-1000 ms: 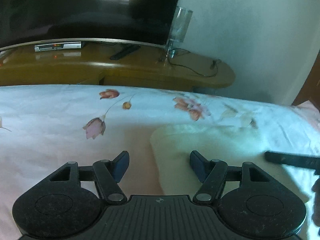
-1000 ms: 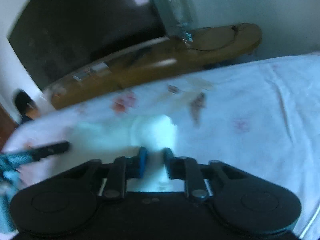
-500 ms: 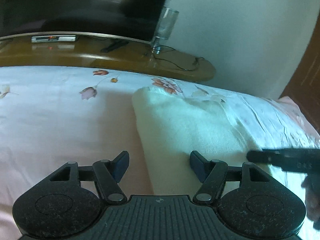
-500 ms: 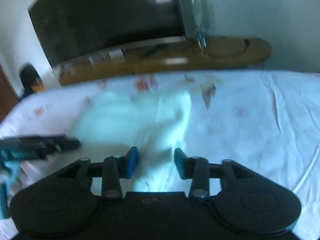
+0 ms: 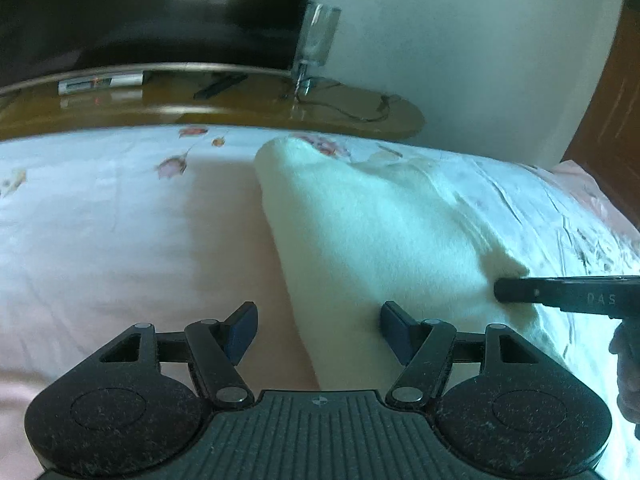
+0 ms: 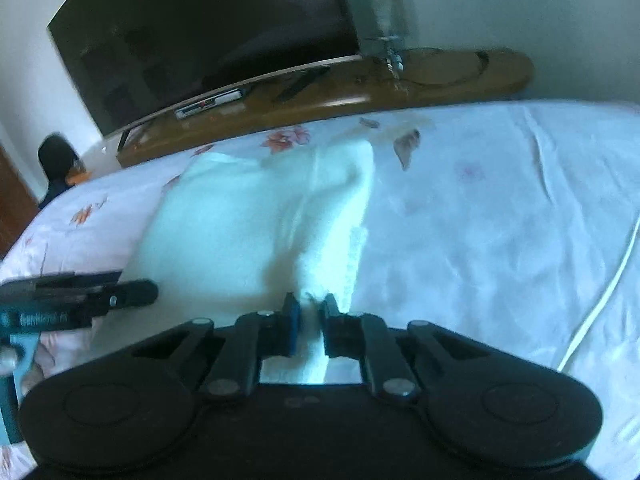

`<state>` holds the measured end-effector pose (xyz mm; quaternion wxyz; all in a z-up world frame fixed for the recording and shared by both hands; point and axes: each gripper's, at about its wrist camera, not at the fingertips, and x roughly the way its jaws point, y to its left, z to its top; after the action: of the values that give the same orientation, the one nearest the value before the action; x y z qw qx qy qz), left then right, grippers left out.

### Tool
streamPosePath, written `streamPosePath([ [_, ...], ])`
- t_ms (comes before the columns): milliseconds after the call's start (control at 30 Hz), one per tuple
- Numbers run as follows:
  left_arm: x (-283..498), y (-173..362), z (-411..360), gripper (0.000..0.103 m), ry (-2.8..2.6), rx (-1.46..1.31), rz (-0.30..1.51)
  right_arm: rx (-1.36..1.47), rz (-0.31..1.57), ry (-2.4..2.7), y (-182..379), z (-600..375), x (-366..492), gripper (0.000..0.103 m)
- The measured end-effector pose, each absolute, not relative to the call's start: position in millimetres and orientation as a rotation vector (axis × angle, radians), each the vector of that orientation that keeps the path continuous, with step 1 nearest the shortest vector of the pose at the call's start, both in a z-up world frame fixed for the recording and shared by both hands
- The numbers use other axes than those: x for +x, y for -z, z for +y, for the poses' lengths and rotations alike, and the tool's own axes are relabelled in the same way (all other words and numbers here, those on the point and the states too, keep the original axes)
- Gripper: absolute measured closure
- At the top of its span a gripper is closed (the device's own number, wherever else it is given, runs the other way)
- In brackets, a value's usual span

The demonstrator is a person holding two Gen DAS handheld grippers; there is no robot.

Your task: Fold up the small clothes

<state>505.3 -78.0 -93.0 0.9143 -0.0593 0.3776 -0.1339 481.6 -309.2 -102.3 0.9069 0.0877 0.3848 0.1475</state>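
My left gripper [image 5: 318,330] hangs over the near left edge of the cloth [image 5: 380,240], which lies on the bed [image 5: 100,220]. That edge runs between my fingers, one over the bed, the other over the cloth. My right gripper [image 6: 308,320] is closing at the cloth's near right corner, with cloth between its fingers. Behind the bed stands a shelf [image 5: 240,106], bearing a television [image 5: 140,12] with a glass [image 5: 316,36] to its right.

Left gripper [image 5: 318,330] fingers spread wide; right gripper [image 6: 308,322] fingers closing on cloth.
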Motion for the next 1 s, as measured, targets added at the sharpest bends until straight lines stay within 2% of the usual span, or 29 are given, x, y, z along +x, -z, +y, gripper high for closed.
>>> streamPosePath([
  [200, 476.4, 94.6, -65.5, 0.035, 0.269, -0.122, 0.793, 0.094, 0.77, -0.316, 78.5, -291.1, 446.6, 0.078],
  [333, 457.1, 98.2, -58.5, 0.035, 0.269, -0.134, 0.787, -0.057, 0.851, -0.282, 96.6, -276.0, 435.6, 0.078],
  [500, 430.2, 85.7, -61.8, 0.035, 0.284, -0.106, 0.786, 0.032, 0.803, -0.229, 85.4, -301.0, 417.4, 0.083],
  [633, 423.6, 91.5, -68.3, 0.035, 0.259, -0.077, 0.816, 0.045, 0.755, -0.299, 75.8, -287.8, 393.0, 0.079],
  [800, 414.4, 94.2, -71.6, 0.035, 0.248, -0.062, 0.813, -0.064, 0.81, -0.291, 97.1, -266.5, 385.7, 0.078],
  [833, 412.7, 94.4, -71.5, 0.035, 0.247, -0.059, 0.81, -0.074, 0.799, -0.284, 98.9, -267.1, 383.8, 0.076],
  [867, 410.8, 94.5, -71.2, 0.035, 0.245, -0.057, 0.808, -0.079, 0.802, -0.265, 99.8, -268.7, 383.9, 0.068],
  [933, 409.9, 94.8, -71.0, 0.035, 0.244, -0.056, 0.805, -0.049, 0.807, -0.248, 101.5, -277.1, 383.4, 0.062],
  [1000, 407.9, 94.7, -71.9, 0.035, 0.241, -0.046, 0.802, 0.001, 0.814, -0.253, 104.2, -285.9, 383.2, 0.061],
])
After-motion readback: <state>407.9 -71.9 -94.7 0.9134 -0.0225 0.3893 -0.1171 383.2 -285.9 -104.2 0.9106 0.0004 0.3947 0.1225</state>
